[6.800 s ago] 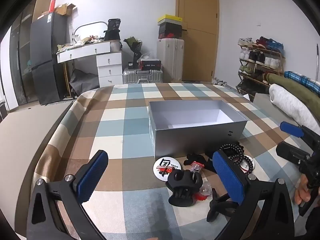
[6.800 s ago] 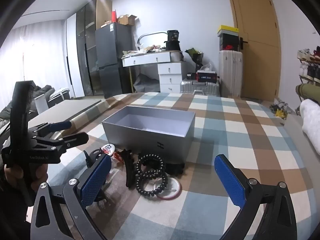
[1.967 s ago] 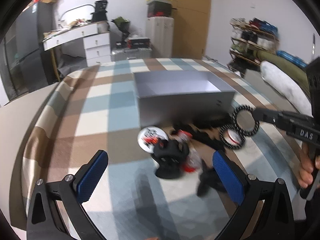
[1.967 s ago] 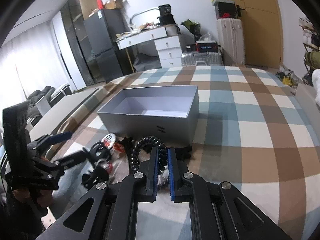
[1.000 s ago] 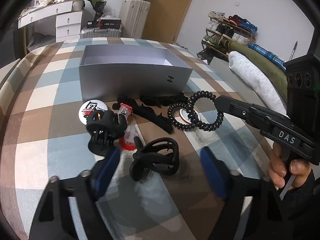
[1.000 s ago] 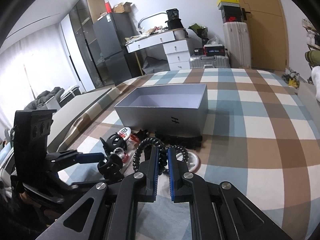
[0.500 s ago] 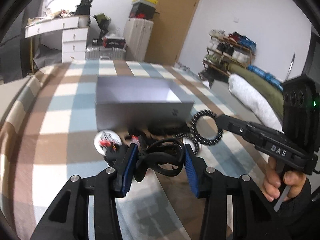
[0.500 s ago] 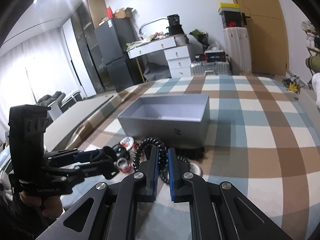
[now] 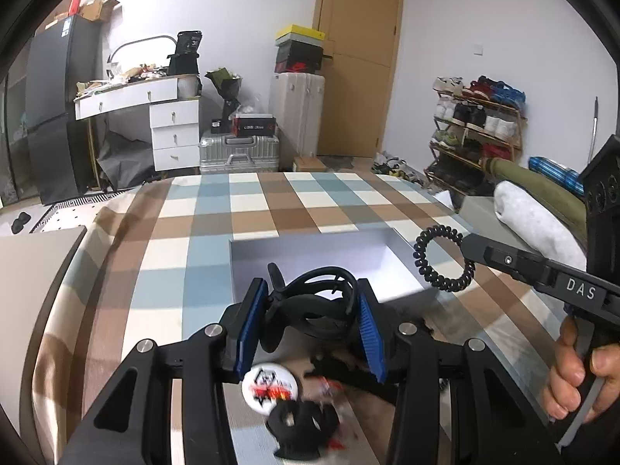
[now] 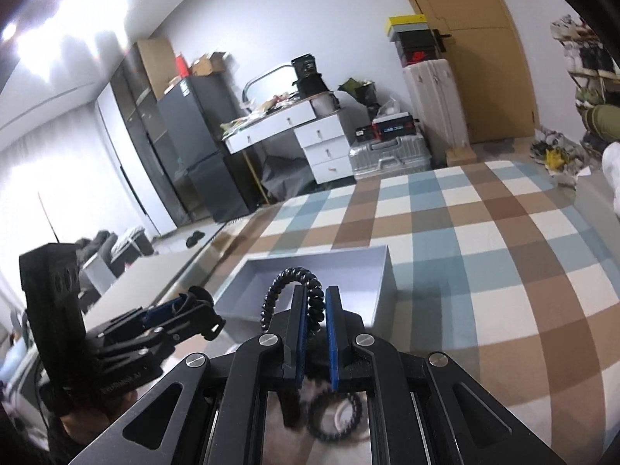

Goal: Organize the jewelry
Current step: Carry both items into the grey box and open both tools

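Observation:
My left gripper (image 9: 311, 294) is shut on a black claw hair clip (image 9: 306, 310), held in the air just in front of the open grey box (image 9: 310, 246). The clip sits crosswise between the blue pads (image 9: 252, 317). In the right wrist view my right gripper (image 10: 313, 290) is shut on a black coil hair tie (image 10: 286, 275), whose loop sticks up over the box (image 10: 383, 286). From the left wrist view the same tie (image 9: 422, 267) hangs off the right gripper (image 9: 471, 246) at the box's right end. The left gripper (image 10: 197, 302) shows at lower left there.
On the checked cloth (image 9: 166, 248) below lie a round white badge (image 9: 269, 381), another black claw clip (image 9: 302, 426) and a small red and clear item (image 9: 329, 387). A second coil tie (image 10: 333, 414) lies under the right gripper. A hand (image 9: 573, 379) holds the right gripper's handle.
The left gripper shut on the claw clip and lifted it off the cloth toward the box. The right gripper rose with the coil tie and now holds it over the box.

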